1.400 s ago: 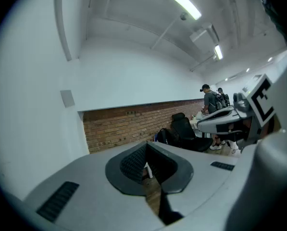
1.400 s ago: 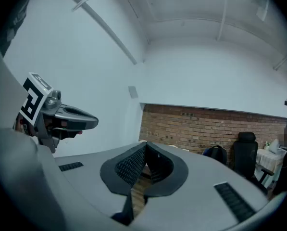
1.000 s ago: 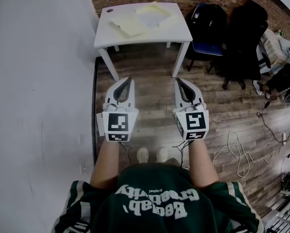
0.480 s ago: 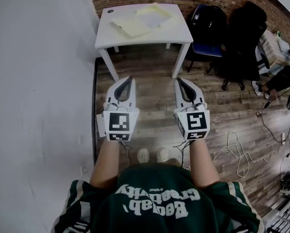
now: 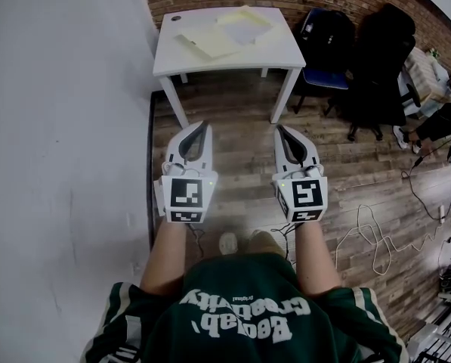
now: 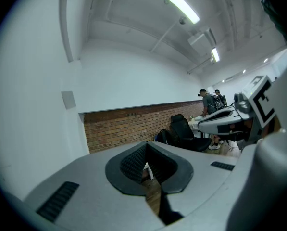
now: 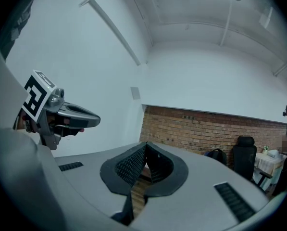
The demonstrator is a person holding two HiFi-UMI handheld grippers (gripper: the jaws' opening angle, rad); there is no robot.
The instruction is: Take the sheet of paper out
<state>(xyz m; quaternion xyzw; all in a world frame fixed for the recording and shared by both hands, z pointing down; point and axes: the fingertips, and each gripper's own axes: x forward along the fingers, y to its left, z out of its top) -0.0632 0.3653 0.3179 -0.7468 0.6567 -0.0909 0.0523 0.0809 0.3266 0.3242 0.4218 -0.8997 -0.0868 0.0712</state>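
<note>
A white table (image 5: 210,60) stands ahead against the brick wall. On it lie a pale yellow folder or envelope (image 5: 207,42) and a whitish sheet of paper (image 5: 245,26) partly over it. My left gripper (image 5: 202,125) and right gripper (image 5: 279,129) are held side by side, level, well short of the table over the wood floor. Both are shut with nothing between the jaws. In the left gripper view the jaw tips (image 6: 145,144) meet, and the right gripper view shows the same (image 7: 145,144).
A white wall runs along the left. A blue chair with a black bag (image 5: 325,36) and a black office chair (image 5: 382,59) stand right of the table. Cables (image 5: 376,240) trail over the floor at right. People stand far off by a desk (image 6: 209,100).
The table has come slightly nearer and shifted right in the head view as the person steps forward. Both grippers stay shut and side by side.
</note>
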